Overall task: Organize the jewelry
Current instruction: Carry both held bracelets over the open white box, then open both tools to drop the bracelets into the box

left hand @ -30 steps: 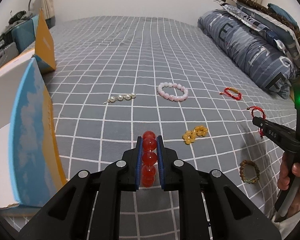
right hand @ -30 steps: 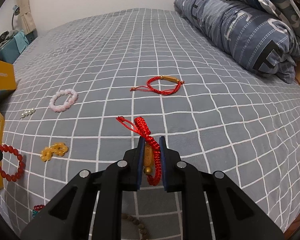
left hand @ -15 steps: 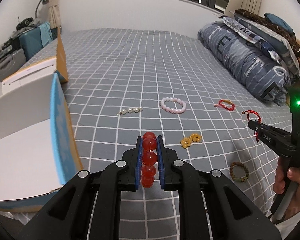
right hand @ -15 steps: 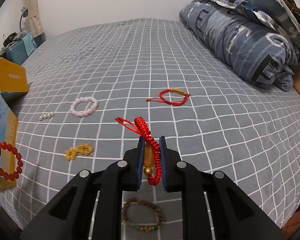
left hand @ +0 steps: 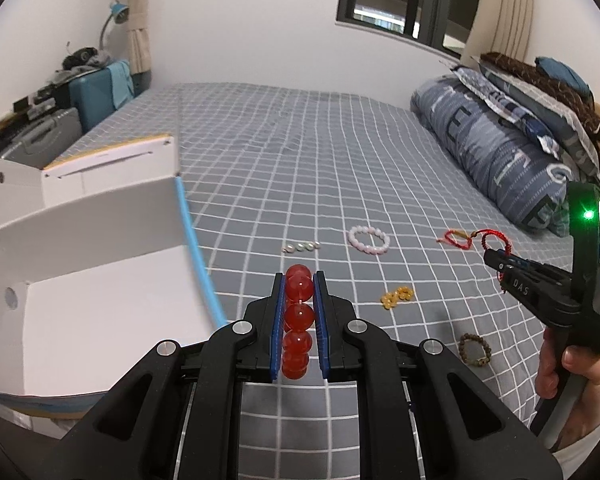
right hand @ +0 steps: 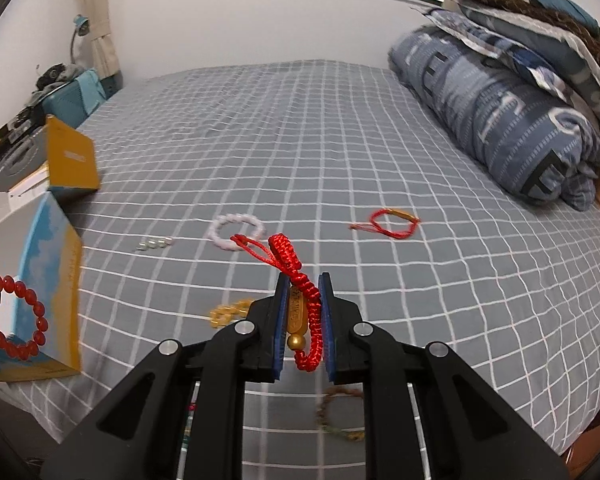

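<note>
My left gripper [left hand: 299, 280] is shut on a red bead bracelet [left hand: 298, 316], held in the air beside the open white box [left hand: 80, 304] at the left. The bracelet also shows in the right wrist view [right hand: 18, 320], hanging in front of the box [right hand: 48, 296]. My right gripper [right hand: 303, 280] is shut on a red cord bracelet with a gold charm [right hand: 300, 304], held above the bed. The right gripper also shows in the left wrist view [left hand: 496, 254]. On the bed lie a pink bead bracelet [left hand: 369, 239], a pearl strand [left hand: 301, 246], a yellow bead bracelet [left hand: 397, 297], a brown bead bracelet [left hand: 476, 349] and a second red cord bracelet [right hand: 392, 222].
The grey checked bedspread [left hand: 300, 160] fills the view. Rolled blue bedding [left hand: 500, 160] lies along the right edge. A blue suitcase [left hand: 100, 92] and clutter stand beyond the bed's left side. The box's lid [left hand: 112, 164] stands up behind it.
Both grippers have risen and tilted up, each still holding its bracelet. The open box has come more fully into the left wrist view, its white inside now showing.
</note>
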{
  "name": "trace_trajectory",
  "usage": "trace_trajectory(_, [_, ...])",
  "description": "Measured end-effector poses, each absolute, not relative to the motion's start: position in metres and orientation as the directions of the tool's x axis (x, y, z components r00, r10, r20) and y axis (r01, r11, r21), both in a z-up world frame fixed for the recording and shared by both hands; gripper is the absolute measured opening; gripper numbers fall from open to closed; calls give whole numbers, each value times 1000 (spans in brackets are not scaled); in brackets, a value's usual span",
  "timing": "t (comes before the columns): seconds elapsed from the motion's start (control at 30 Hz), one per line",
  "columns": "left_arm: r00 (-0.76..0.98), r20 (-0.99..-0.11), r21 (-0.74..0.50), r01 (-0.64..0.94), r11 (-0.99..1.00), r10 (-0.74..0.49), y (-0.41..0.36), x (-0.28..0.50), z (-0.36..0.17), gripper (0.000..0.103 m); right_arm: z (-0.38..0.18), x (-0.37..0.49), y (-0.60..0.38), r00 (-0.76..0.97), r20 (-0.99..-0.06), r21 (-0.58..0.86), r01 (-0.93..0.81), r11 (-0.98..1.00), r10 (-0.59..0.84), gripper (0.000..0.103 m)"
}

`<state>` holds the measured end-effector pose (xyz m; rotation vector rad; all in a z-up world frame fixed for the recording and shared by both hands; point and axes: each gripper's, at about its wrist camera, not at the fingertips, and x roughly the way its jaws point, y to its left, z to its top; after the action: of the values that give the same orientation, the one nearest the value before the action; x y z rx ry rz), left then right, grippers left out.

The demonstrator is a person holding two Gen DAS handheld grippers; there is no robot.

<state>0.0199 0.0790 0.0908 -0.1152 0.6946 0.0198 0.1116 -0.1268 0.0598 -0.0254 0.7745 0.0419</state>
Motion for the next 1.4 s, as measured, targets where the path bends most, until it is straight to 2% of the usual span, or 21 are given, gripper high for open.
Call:
trace_trajectory(0.47, [785,-609,-100,-216,971,112,158,-20,121,13,90,88,-5,728,-664,-11,-236,972,169,14])
trace_trajectory(0.8, [748,-624,-74,-345,936,227,221,-42,119,13,97,73,99,686,-656,24,-398,917,314,14])
trace_trajectory(1.07, [690,-662,-53,-432,900,292,268,-44,98,13,69,75,182,593,-708,39,-510,859,384,14])
trace_trajectory(1.4, [586,-753,-41,-496,867,300,315,-33,59,13,33,96,230,487,-812,47,-495,867,322,14])
